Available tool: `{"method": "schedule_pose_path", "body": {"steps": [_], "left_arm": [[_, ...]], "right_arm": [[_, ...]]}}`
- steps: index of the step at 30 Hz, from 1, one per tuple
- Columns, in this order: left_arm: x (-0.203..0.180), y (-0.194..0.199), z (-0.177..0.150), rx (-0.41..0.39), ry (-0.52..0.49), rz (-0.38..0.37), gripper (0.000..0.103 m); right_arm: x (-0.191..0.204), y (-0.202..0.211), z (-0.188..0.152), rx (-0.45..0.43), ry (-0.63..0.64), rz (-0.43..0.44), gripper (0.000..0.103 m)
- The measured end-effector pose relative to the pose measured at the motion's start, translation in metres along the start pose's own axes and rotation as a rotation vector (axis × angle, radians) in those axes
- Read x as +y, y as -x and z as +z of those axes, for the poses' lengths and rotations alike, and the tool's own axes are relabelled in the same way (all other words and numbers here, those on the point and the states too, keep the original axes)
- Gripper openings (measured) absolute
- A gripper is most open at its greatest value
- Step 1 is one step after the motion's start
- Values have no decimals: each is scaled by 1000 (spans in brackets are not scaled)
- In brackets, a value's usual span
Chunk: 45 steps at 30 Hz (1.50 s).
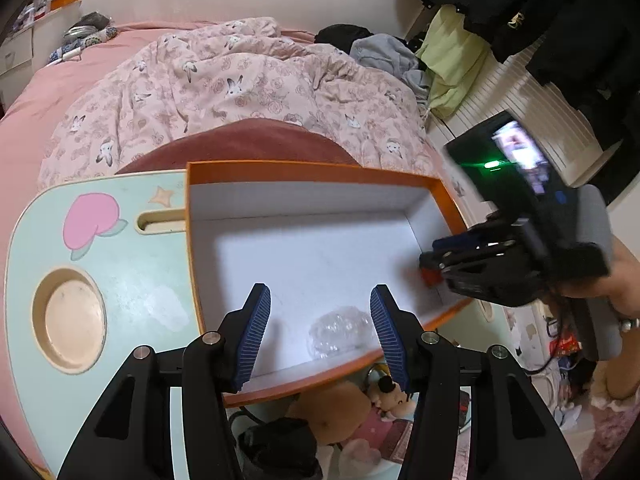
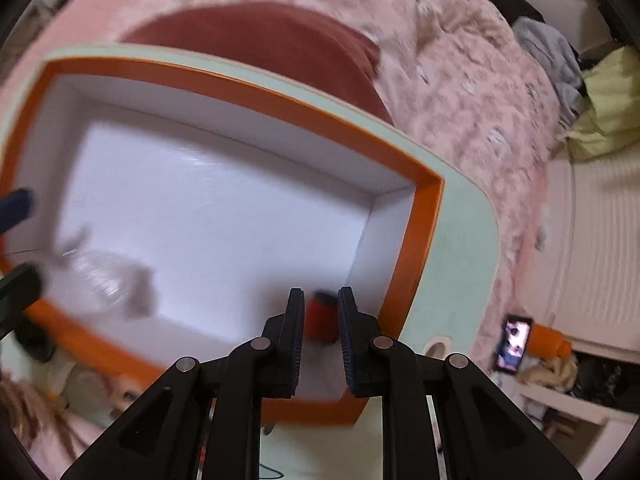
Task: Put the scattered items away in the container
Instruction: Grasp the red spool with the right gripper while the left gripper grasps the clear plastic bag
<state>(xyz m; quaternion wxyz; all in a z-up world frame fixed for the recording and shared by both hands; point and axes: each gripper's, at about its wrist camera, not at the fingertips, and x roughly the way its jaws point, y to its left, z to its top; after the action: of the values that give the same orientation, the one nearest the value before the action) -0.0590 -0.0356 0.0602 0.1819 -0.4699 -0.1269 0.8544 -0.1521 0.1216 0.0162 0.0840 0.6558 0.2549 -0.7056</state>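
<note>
The right gripper (image 2: 321, 322) is set narrow around a small red item (image 2: 320, 316), which sits between the two pads and projects just beyond their tips. The item hangs inside the orange-rimmed box (image 2: 256, 88), close to the box's right wall and near its right front corner. Release there should drop it onto the white floor of the box; the coming move turns on this relation. The item is directly ahead of the right gripper, along the finger axis. Its long axis cannot be determined, because the pads cover both flanks and motion blur softens the outline.

The left gripper (image 1: 320, 332) is spread wide and holds nothing. It hovers over the front edge of the box. A crumpled clear plastic piece (image 1: 340, 332) lies on the box floor against the front wall, below and between the left pads; contact with them does not appear to occur. The right gripper is the only one near the red item; in the left wrist view the red item (image 1: 430, 276) shows as a small blurred patch at that gripper's tips.

The box rests on a mint lap table (image 1: 120, 280) on the bed. The right wrist view is blurred throughout. No other scattered items on the table can be made out.
</note>
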Motion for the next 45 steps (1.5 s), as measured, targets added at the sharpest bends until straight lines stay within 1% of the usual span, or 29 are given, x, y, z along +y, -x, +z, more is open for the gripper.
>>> {"method": "schedule_pose_path", "body": {"steps": [1, 3, 6, 7, 9, 10, 11, 13, 16, 19, 22, 24, 26, 28, 29, 30, 31, 33, 35, 37, 39, 42, 44, 45], "left_arm": [[0, 1, -1, 1, 1, -21, 53], [-2, 2, -3, 5, -3, -37, 53], [-5, 3, -5, 3, -13, -20, 53], [-4, 5, -6, -1, -5, -26, 53], [2, 10, -8, -16, 23, -67, 53], [3, 14, -9, -21, 30, -80, 53], [4, 18, -9, -24, 32, -85, 53], [3, 26, -6, -30, 19, -91, 53], [-3, 34, 6, -19, -17, -119, 53], [-21, 23, 23, 62, -110, -125, 53], [-31, -2, 31, 170, -140, -128, 53], [-36, -18, 31, 225, -156, -125, 53], [-37, -30, 29, 248, -164, -111, 53], [-34, -39, 26, 270, -150, -106, 53], [-33, -42, 23, 274, -150, -101, 52], [-32, -43, 22, 266, -161, -90, 52], [-32, -42, 21, 268, -163, -83, 52], [-30, -40, 21, 274, -147, -97, 52], [-27, -36, 22, 265, -137, -90, 52], [-24, -33, 23, 252, -129, -84, 52], [-23, -30, 23, 248, -122, -103, 52], [-30, -29, 22, 263, -139, -128, 52], [-40, -31, 21, 280, -168, -130, 52], [-45, -33, 21, 289, -182, -129, 51]], "right_arm": [[-1, -4, 2, 26, -6, 18, 16], [-2, -12, 3, 62, -15, 40, 16], [-3, -14, 4, 71, -23, 60, 16], [-4, -14, 4, 65, -29, 95, 16], [-9, -11, 5, 62, -52, 230, 16], [-12, -10, 4, 63, -61, 257, 17], [-14, -6, 4, 56, -63, 249, 18], [-20, 2, 2, 45, -61, 204, 25], [-25, 9, -1, 78, -61, 195, 28], [-27, 9, -4, 130, -60, 150, 28], [-22, 4, -7, 195, -59, 120, 28], [-22, -4, -8, 228, -66, 107, 28], [-21, -16, -10, 266, -82, 95, 28], [-19, -30, -12, 305, -99, 110, 27], [-18, -32, -12, 309, -111, 121, 27], [-19, -33, -12, 313, -123, 139, 22], [-21, -33, -10, 308, -129, 152, 23], [-27, -33, -7, 275, -140, 183, 21], [-27, -31, -6, 248, -143, 187, 21], [-27, -27, -3, 201, -144, 206, 21], [-29, -20, 1, 154, -154, 231, 21], [-41, 6, 4, 12, -194, 275, 21], [-56, 27, -5, -98, -248, 333, 21], [-63, 40, -15, -162, -272, 363, 21]]}}
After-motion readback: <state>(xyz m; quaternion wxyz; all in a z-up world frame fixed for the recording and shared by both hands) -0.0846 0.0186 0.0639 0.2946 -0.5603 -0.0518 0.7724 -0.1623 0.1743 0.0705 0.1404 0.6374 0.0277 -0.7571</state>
